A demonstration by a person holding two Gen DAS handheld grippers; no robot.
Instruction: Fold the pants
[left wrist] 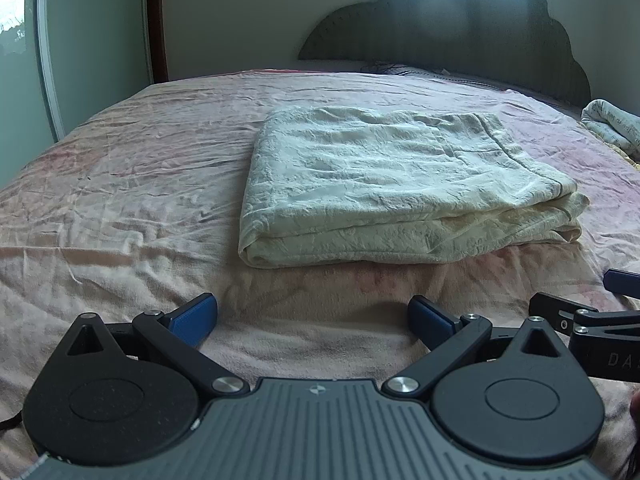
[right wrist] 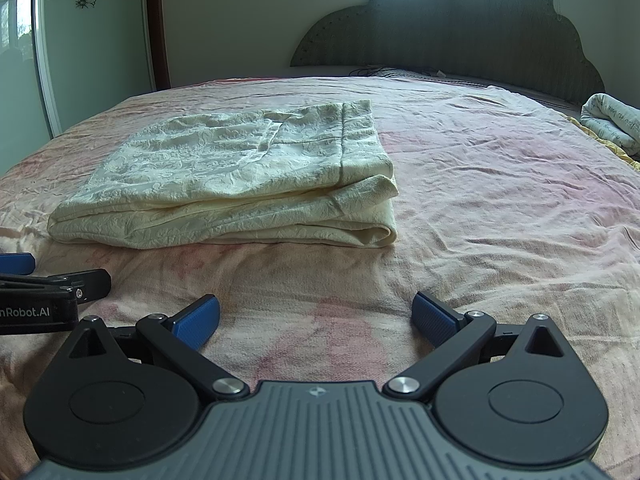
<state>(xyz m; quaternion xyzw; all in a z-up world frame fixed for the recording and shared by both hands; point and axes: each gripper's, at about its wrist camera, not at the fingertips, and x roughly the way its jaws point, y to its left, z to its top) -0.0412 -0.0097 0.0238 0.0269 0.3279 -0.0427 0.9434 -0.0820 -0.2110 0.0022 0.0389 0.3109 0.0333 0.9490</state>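
Observation:
Cream textured pants [left wrist: 396, 184] lie folded into a thick rectangle on the pink bedsheet [left wrist: 120, 184]. In the right wrist view the pants [right wrist: 240, 184] sit ahead and to the left. My left gripper [left wrist: 314, 320] is open and empty, low over the sheet just short of the fold's near edge. My right gripper [right wrist: 316, 318] is open and empty, also short of the pants and to their right. Each gripper's side shows in the other's view, the right one at the right edge [left wrist: 592, 320], the left one at the left edge [right wrist: 52, 292].
A dark scalloped headboard [left wrist: 460, 24] stands at the far end of the bed. A rolled printed blanket [right wrist: 612, 120] lies at the far right. A sliding glass door [left wrist: 24, 60] is on the left. A dark cable [right wrist: 372, 70] lies near the headboard.

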